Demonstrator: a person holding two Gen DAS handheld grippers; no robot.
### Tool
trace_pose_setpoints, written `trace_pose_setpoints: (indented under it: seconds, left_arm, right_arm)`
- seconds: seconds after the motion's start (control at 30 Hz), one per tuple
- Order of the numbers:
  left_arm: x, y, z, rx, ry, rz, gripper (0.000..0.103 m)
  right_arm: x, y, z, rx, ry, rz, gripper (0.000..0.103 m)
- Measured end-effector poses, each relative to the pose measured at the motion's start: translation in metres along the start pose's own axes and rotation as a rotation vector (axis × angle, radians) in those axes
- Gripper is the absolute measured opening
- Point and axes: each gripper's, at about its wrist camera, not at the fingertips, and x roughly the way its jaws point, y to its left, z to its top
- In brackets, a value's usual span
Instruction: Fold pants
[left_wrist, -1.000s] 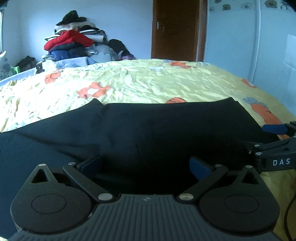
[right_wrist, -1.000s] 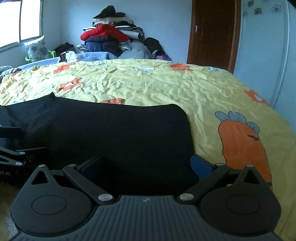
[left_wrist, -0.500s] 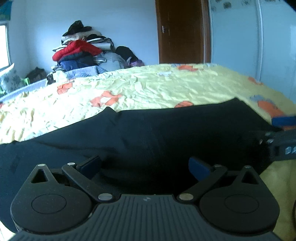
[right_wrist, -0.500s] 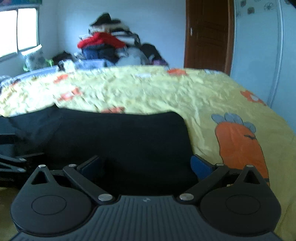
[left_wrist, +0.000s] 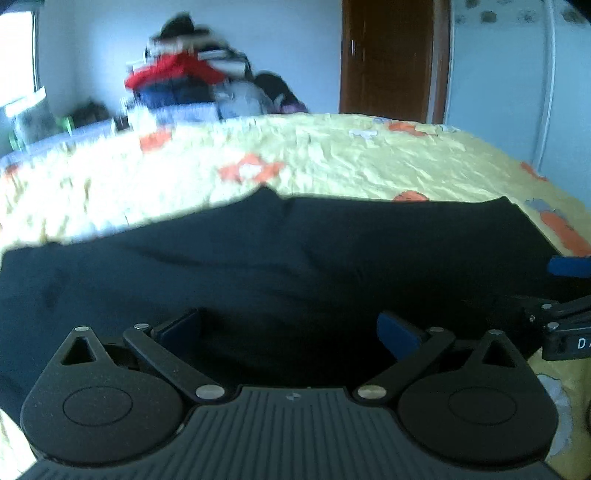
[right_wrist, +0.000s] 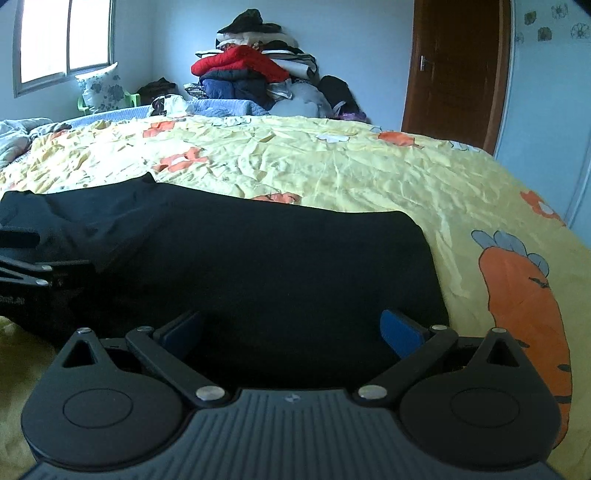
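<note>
left wrist view: blurred, camera in motion
left gripper (left_wrist: 290, 328): jaws spread wide, nothing between the blue pads (left_wrist: 397, 330), low over the near hem of the pants (left_wrist: 295, 258)
pants, left view: dark navy/black, flat across the yellow carrot-print bedsheet (left_wrist: 351, 166), long axis running left-right, one fabric point poking up at the far edge
right gripper seen from left: its linkage enters at the right edge (left_wrist: 561, 325), just beside the pants' right end
right wrist view: sharp
right gripper (right_wrist: 291, 330): jaws wide apart, empty, over the near edge close to the pants' right corner
pants, right view (right_wrist: 277, 266): right end squared off and smooth, left part shows an overlapped layer with a diagonal crease
background: clothes pile (right_wrist: 251, 74) at the far side of the bed, brown door (right_wrist: 458, 70), window (right_wrist: 62, 37)
handling (judgement): light, soft, limp knit-like cloth; won't hold shape, will sag and drag on the sheet, layers may slip apart
grip point (judgement): pinch the near edge through all layers, one gripper toward each end, then lift evenly to keep the fold line straight
risk (judgement): catching only the top layer, or snagging bedsheet with the cloth
</note>
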Motion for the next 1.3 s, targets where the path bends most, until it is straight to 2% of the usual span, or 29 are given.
trace_pose_setpoints:
  seconds: [0.1, 0.23, 0.33, 0.47, 0.53, 0.57, 0.63, 0.73, 0.8, 0.87, 1.0, 1.1, 1.2, 1.3]
  left_arm:
    - [-0.005, 0.007, 0.001, -0.026, -0.009, -0.002, 0.102]
    - [-0.020, 0.019, 0.001, -0.024, -0.057, 0.043, 0.102]
    - [-0.031, 0.045, 0.001, -0.066, -0.079, 0.085, 0.102]
    - [-0.036, 0.084, -0.003, -0.138, -0.054, 0.153, 0.102]
    - [-0.029, 0.101, -0.008, -0.157, 0.002, 0.159, 0.102]
    - [-0.029, 0.105, -0.010, -0.150, 0.002, 0.176, 0.103]
    - [-0.034, 0.108, -0.014, -0.139, -0.017, 0.195, 0.103]
    - [-0.039, 0.110, -0.018, -0.144, -0.029, 0.197, 0.103]
    - [-0.039, 0.111, -0.019, -0.146, -0.031, 0.199, 0.103]
    - [-0.041, 0.111, -0.024, -0.128, -0.036, 0.196, 0.103]
    - [-0.041, 0.110, -0.027, -0.103, -0.033, 0.195, 0.103]
    - [-0.046, 0.106, -0.021, -0.111, -0.037, 0.203, 0.102]
    - [-0.048, 0.096, -0.006, -0.130, -0.058, 0.125, 0.102]
    - [-0.040, 0.072, 0.013, -0.099, -0.050, 0.038, 0.102]
  right_arm:
    - [0.001, -0.002, 0.000, 0.016, 0.002, 0.008, 0.103]
    - [0.002, -0.003, 0.001, 0.026, 0.002, 0.014, 0.103]
    - [0.002, 0.000, 0.001, 0.011, 0.005, -0.001, 0.103]
    - [-0.001, 0.005, 0.005, -0.007, -0.003, -0.005, 0.103]
    - [-0.009, 0.011, 0.010, -0.028, -0.046, 0.014, 0.103]
    - [-0.012, 0.017, 0.013, -0.044, -0.073, 0.024, 0.103]
    - [-0.022, 0.036, 0.025, -0.116, -0.142, 0.054, 0.103]
    - [-0.031, 0.079, 0.040, -0.312, -0.223, 0.091, 0.103]
    - [-0.031, 0.108, 0.045, -0.418, -0.249, 0.113, 0.103]
    - [-0.027, 0.124, 0.045, -0.456, -0.251, 0.135, 0.103]
    - [-0.008, 0.131, 0.035, -0.415, -0.169, 0.148, 0.103]
    - [-0.005, 0.113, 0.029, -0.347, -0.132, 0.125, 0.103]
    - [-0.012, 0.079, 0.032, -0.272, -0.148, 0.059, 0.103]
    - [-0.011, 0.031, 0.046, -0.148, -0.145, -0.039, 0.103]
